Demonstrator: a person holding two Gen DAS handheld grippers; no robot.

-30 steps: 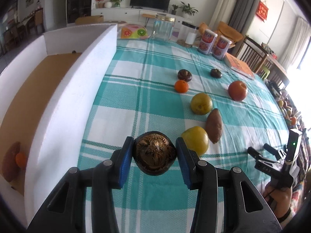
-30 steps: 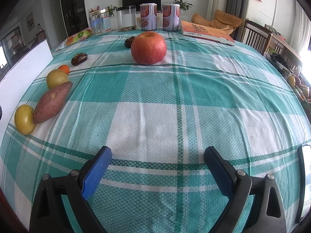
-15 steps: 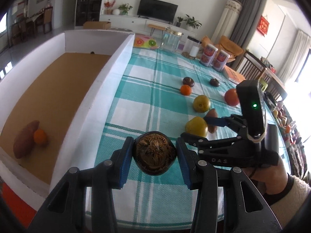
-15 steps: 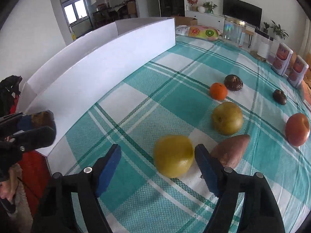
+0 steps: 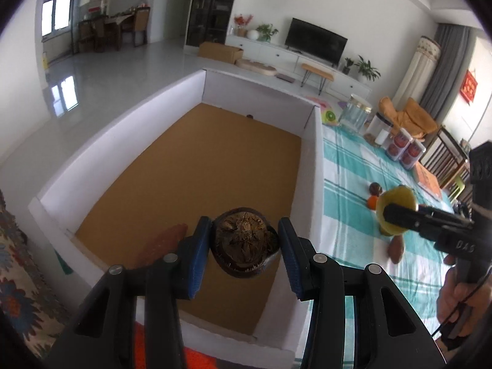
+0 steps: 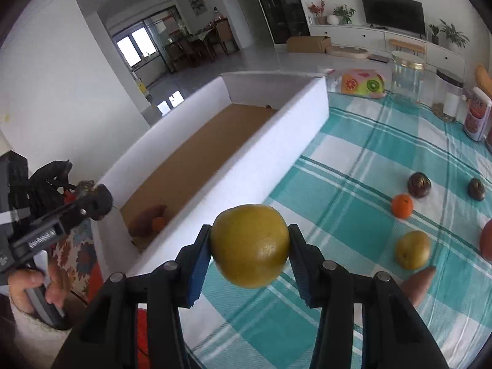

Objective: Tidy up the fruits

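My left gripper is shut on a dark brown mangosteen and holds it above the near end of the white box with a brown floor. A sweet potato lies in the box below it; in the right wrist view it lies beside a small orange. My right gripper is shut on a yellow pear, lifted above the checked tablecloth beside the box wall. It also shows in the left wrist view.
On the teal checked cloth lie a second yellow pear, a small orange, two dark mangosteens, a red apple and a sweet potato. Jars and cans stand at the far edge.
My left gripper has swung left with the mangosteen from over the cloth to over the box. My right gripper has shut on the yellow pear and lifted it off the cloth.
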